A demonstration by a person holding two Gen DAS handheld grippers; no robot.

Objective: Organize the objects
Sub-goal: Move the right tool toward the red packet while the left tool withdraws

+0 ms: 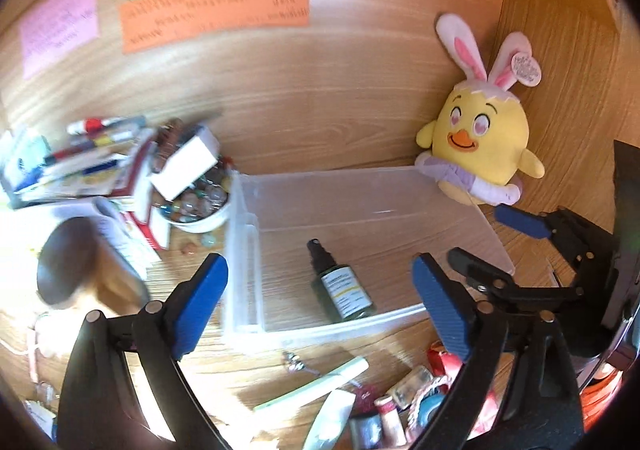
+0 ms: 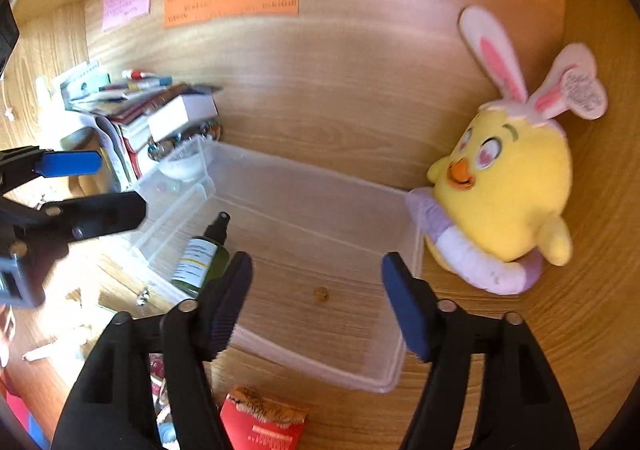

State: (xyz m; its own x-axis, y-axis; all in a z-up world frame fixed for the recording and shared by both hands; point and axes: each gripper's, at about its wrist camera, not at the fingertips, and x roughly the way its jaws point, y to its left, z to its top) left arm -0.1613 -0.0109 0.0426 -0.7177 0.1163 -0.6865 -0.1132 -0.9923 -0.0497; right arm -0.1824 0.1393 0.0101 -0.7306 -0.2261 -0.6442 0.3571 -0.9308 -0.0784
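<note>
Can't read the blurred wall notes (image 1: 216,10); my right finger hides part of the spray bottle (image 2: 202,256); near clutter (image 1: 400,406) is cut off.

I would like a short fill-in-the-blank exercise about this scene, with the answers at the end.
1. The spray bottle lies inside the clear ____.
2. The plush chick wears pink and white bunny ____.
3. Both the left tool and the right tool are ____ and hold nothing.
4. The bowl left of the bin holds ____.

Answers: bin; ears; open; marbles
</note>
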